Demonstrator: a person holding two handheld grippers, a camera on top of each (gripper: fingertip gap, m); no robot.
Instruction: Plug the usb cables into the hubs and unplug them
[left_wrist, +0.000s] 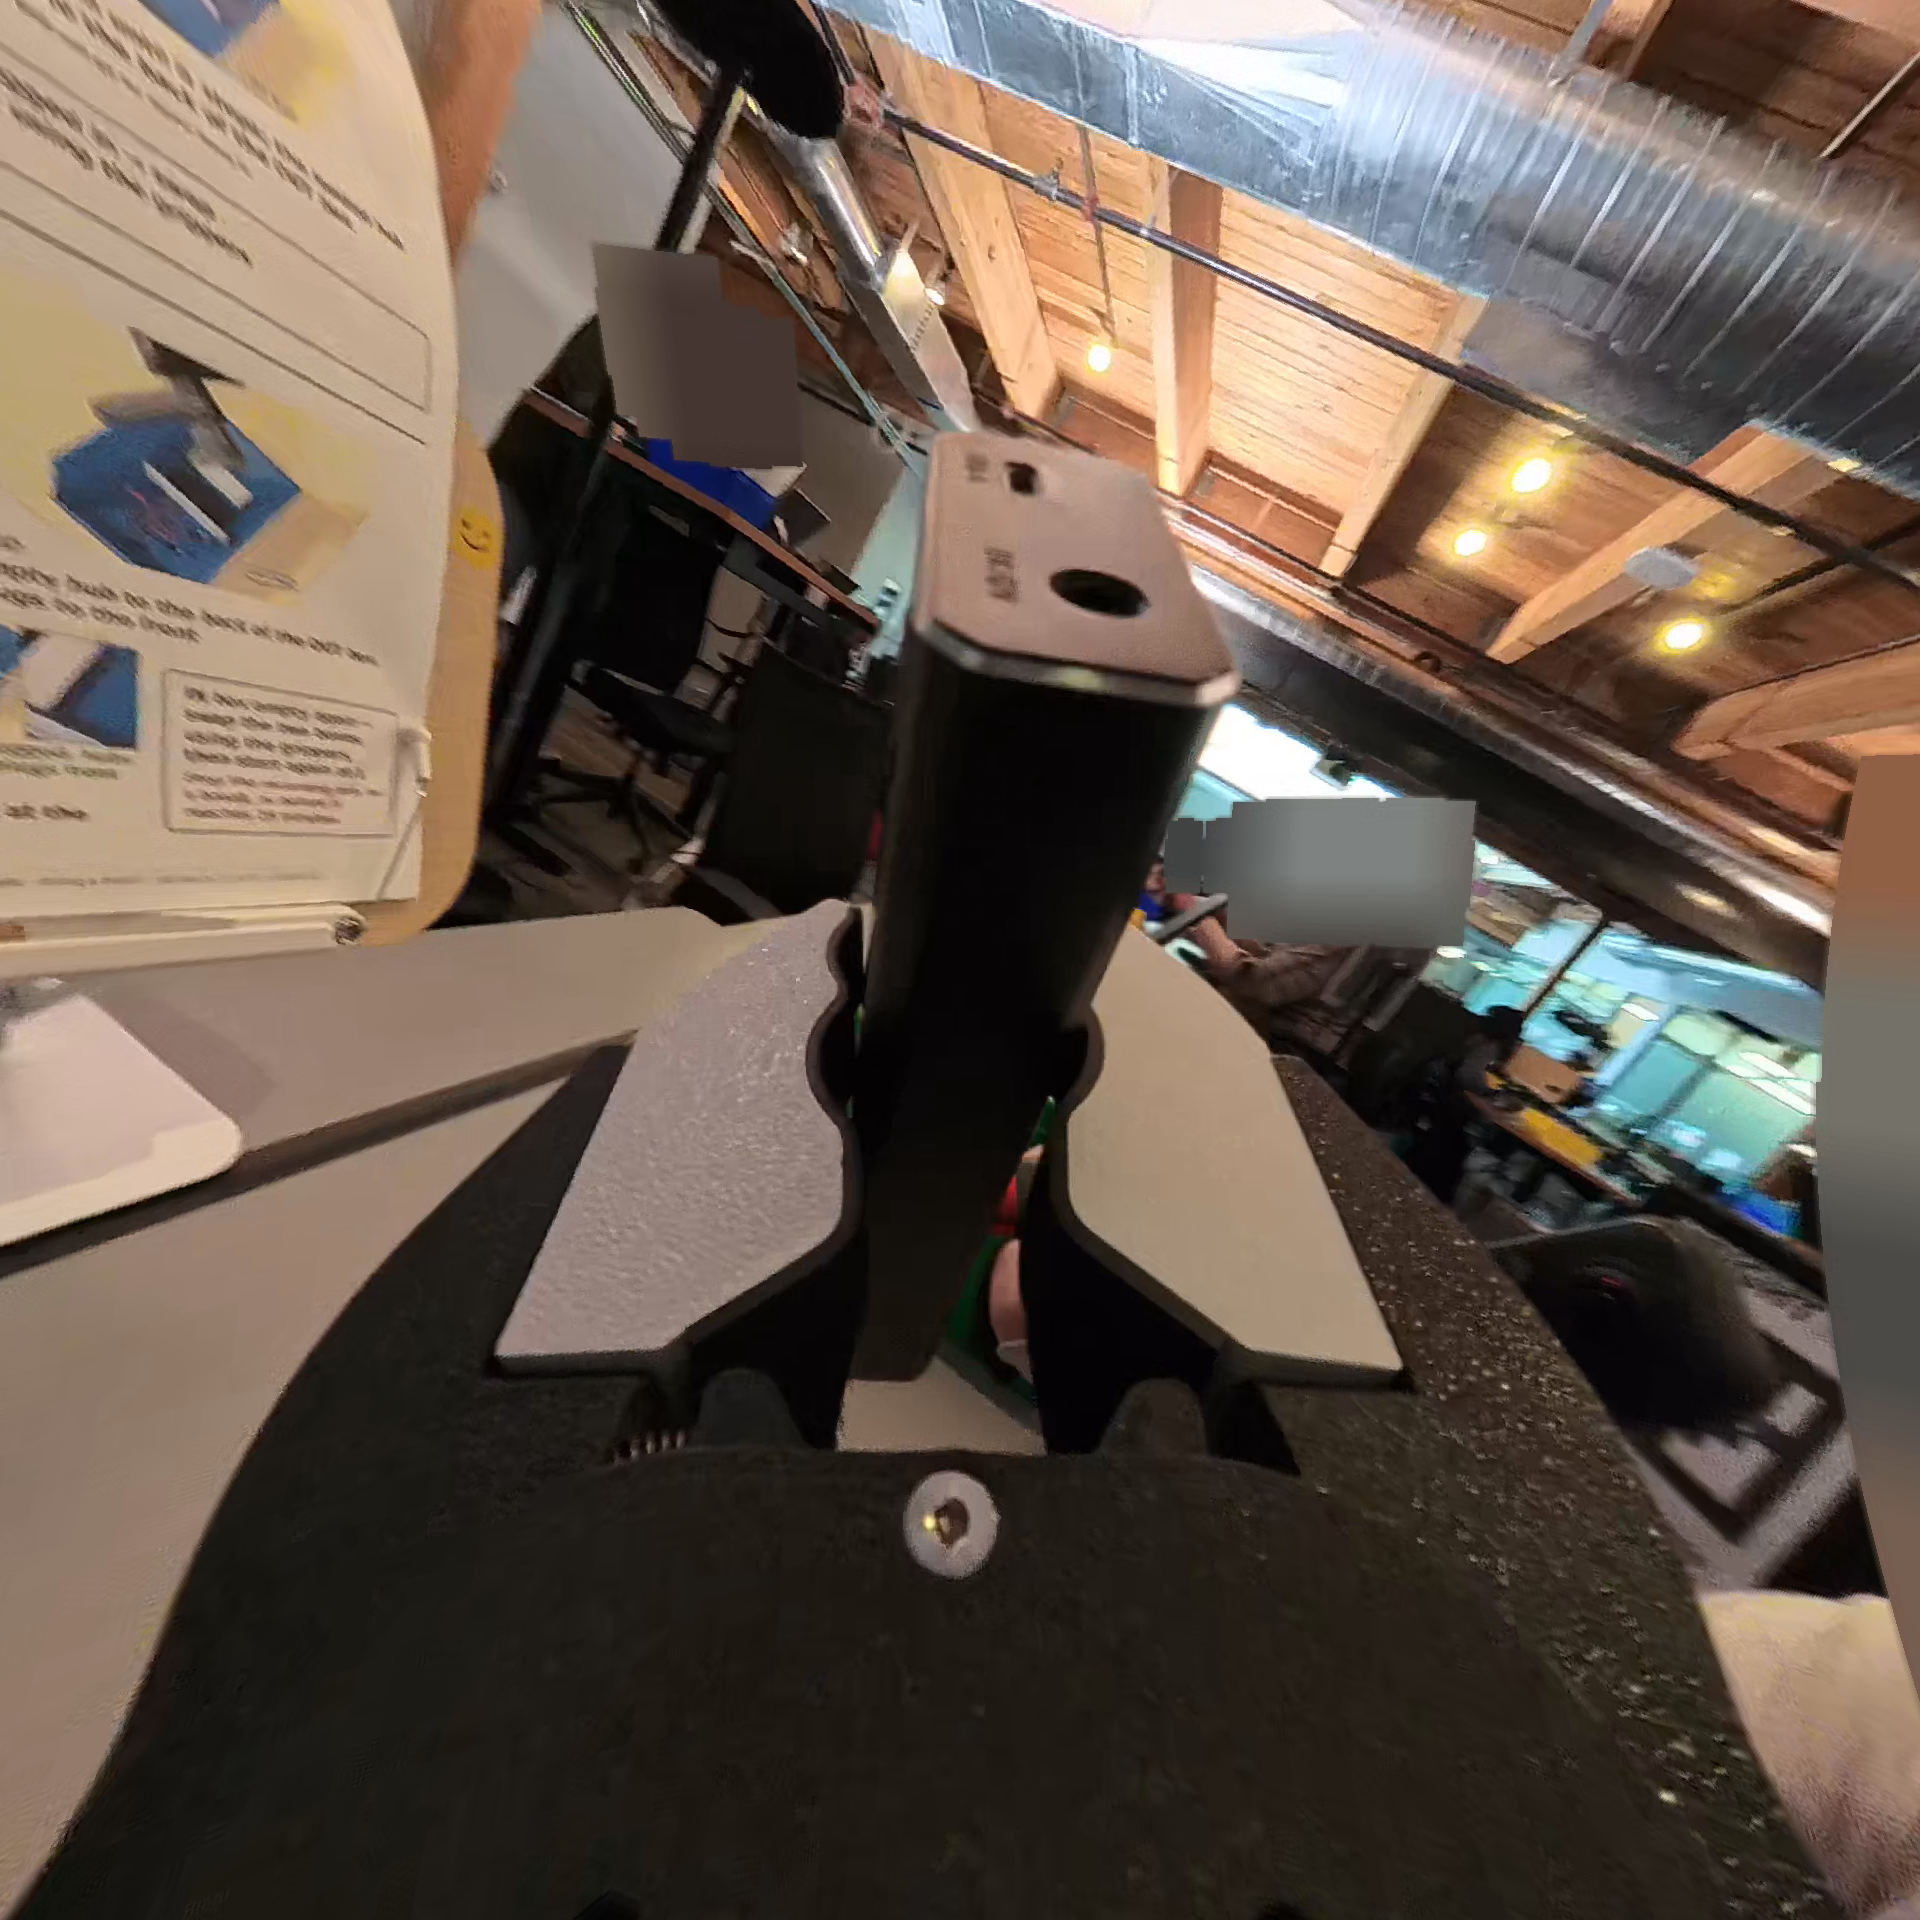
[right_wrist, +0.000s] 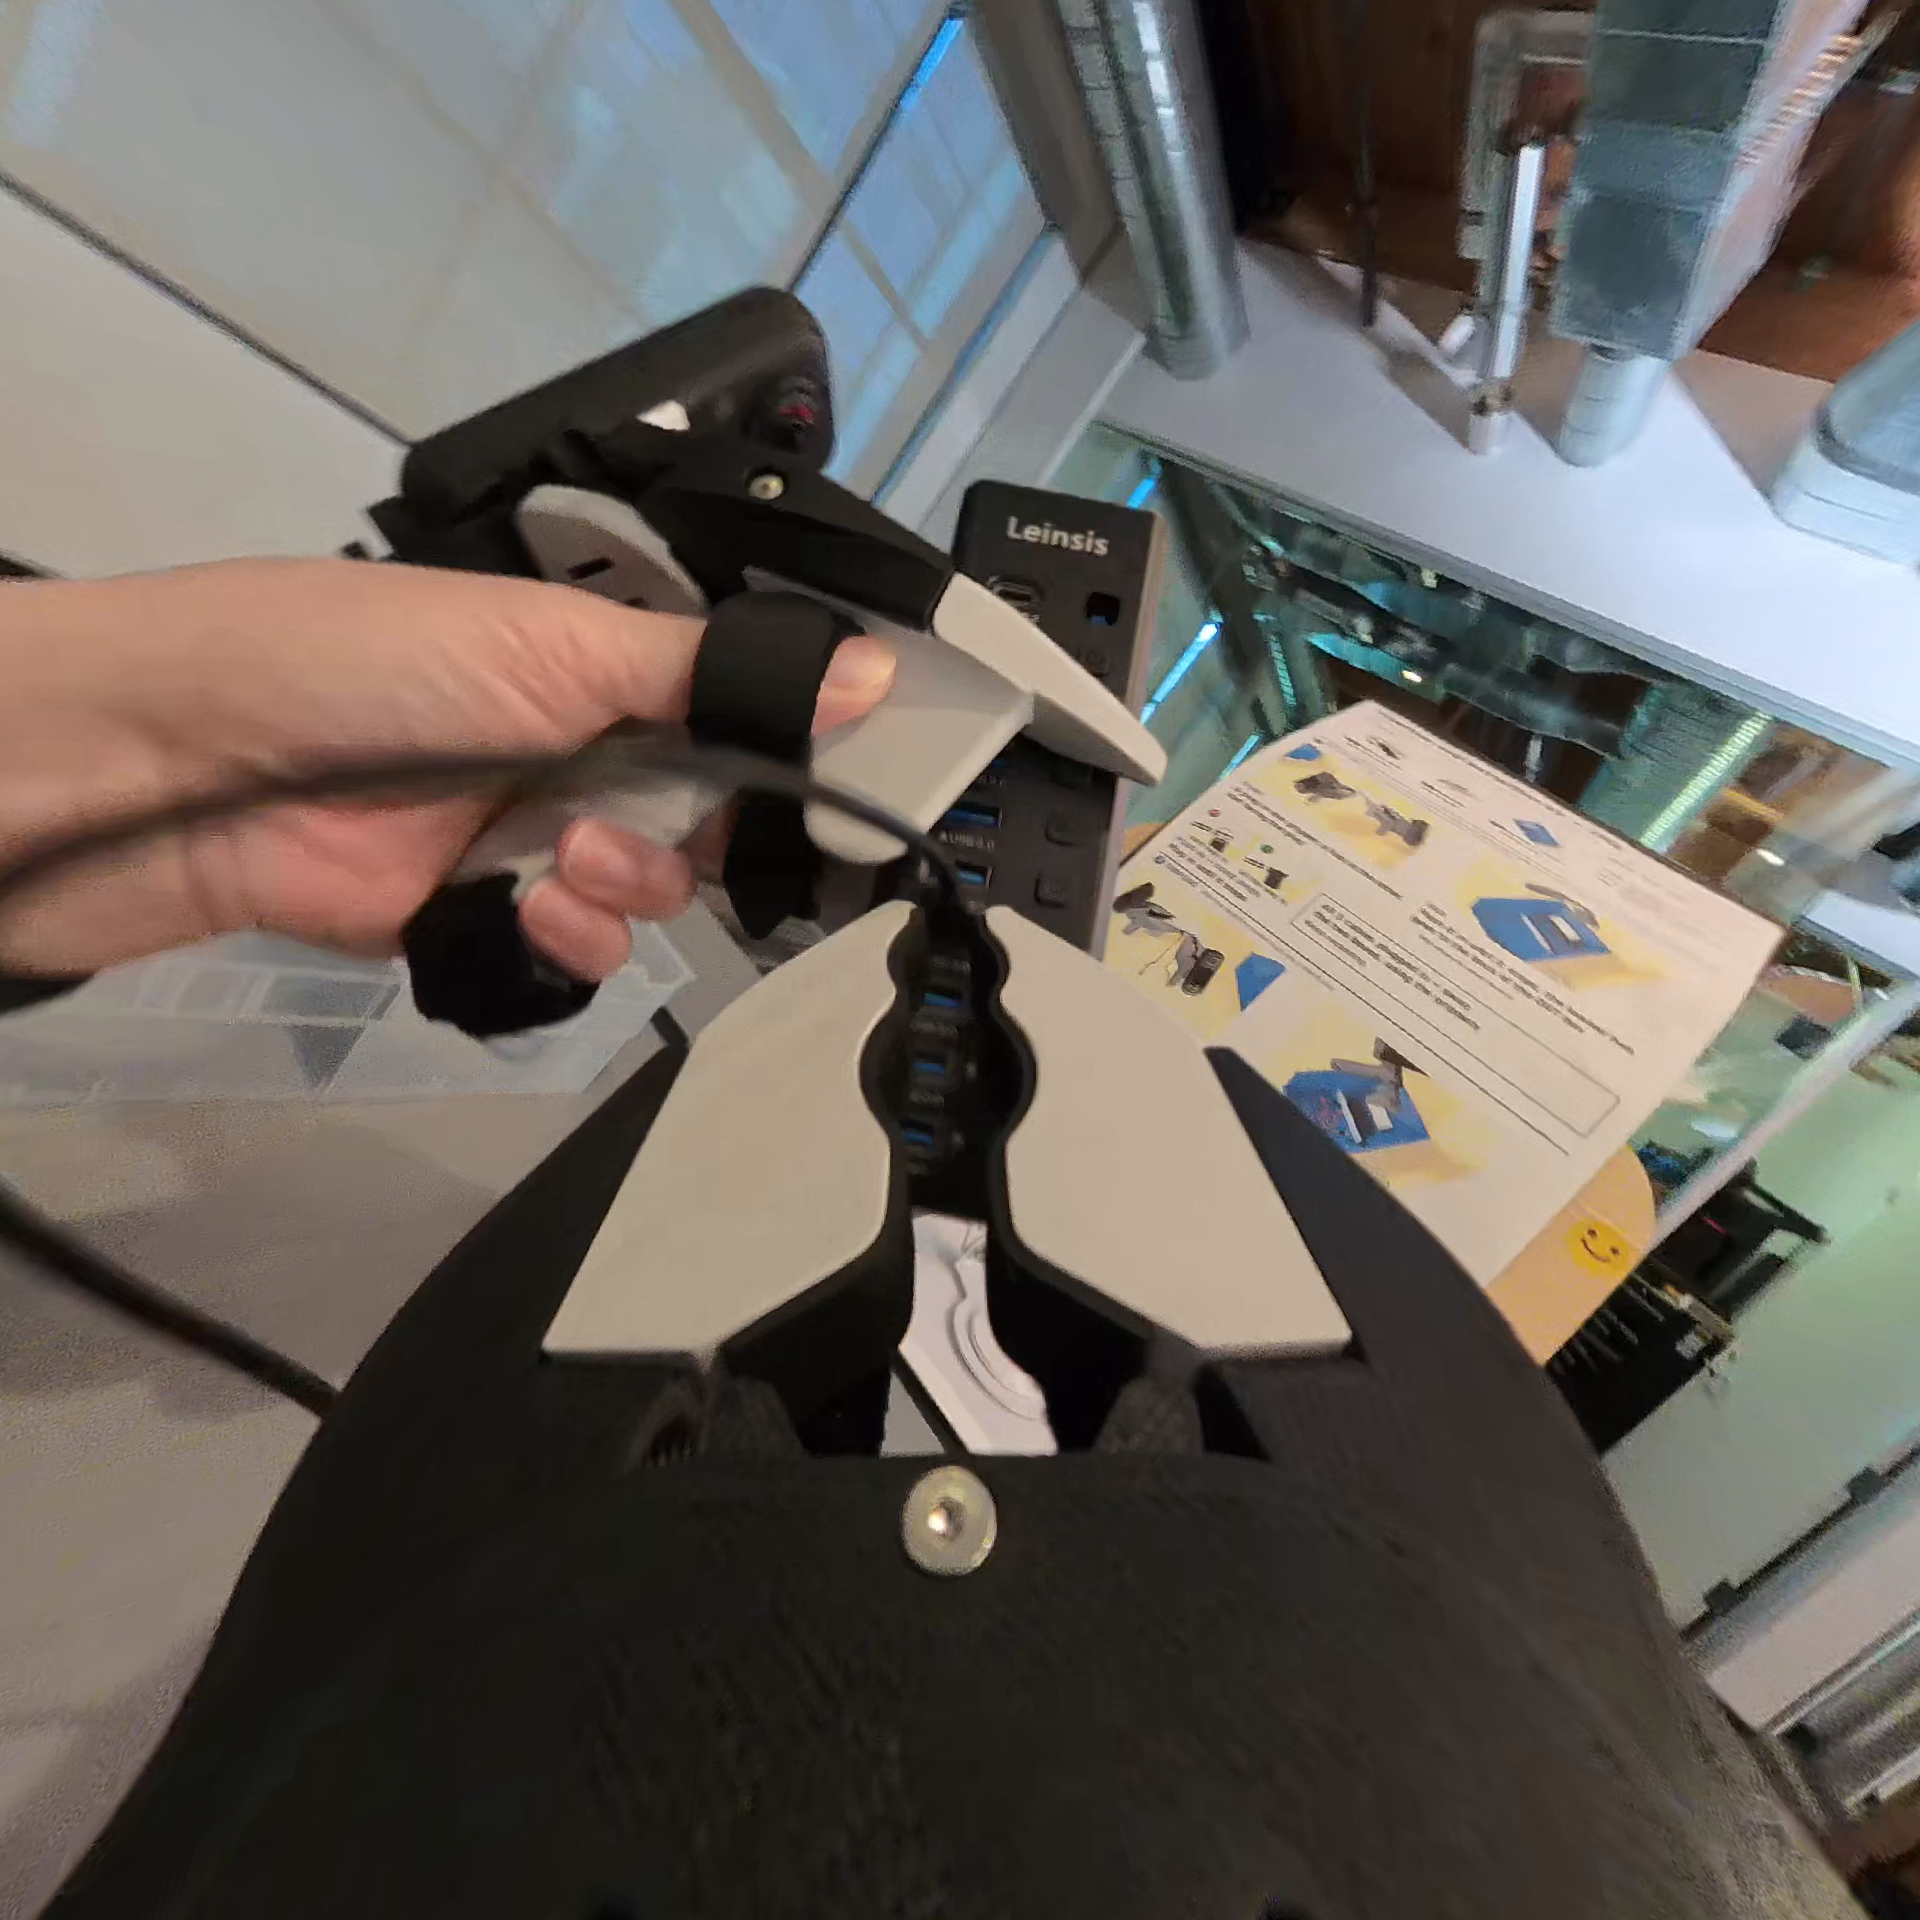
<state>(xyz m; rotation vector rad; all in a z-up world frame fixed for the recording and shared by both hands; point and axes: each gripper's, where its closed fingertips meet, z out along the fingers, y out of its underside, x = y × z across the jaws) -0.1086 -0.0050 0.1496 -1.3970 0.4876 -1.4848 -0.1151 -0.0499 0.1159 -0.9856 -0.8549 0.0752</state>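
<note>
My left gripper (left_wrist: 987, 935) is shut on a black USB hub (left_wrist: 1039, 779) and holds it upright above the table, its end face with a round socket pointing away. In the right wrist view the hub (right_wrist: 1081, 582) shows a column of blue ports, and the left gripper (right_wrist: 1013, 810) clamps it from the sides, held by a hand (right_wrist: 364, 727). My right gripper (right_wrist: 951, 914) is shut on the plug end of a black USB cable (right_wrist: 831, 795), right in front of the hub's ports. Whether the plug is in a port is hidden by the fingers.
An instruction sheet on a brown clipboard (left_wrist: 208, 416) stands on a white stand base (left_wrist: 83, 1122) on the grey table (left_wrist: 312, 1039). It also shows at the right of the right wrist view (right_wrist: 1455, 987). The cable's slack trails off to the left (right_wrist: 156, 1320). Across from one pair of fingers to the other is roughly 6 cm.
</note>
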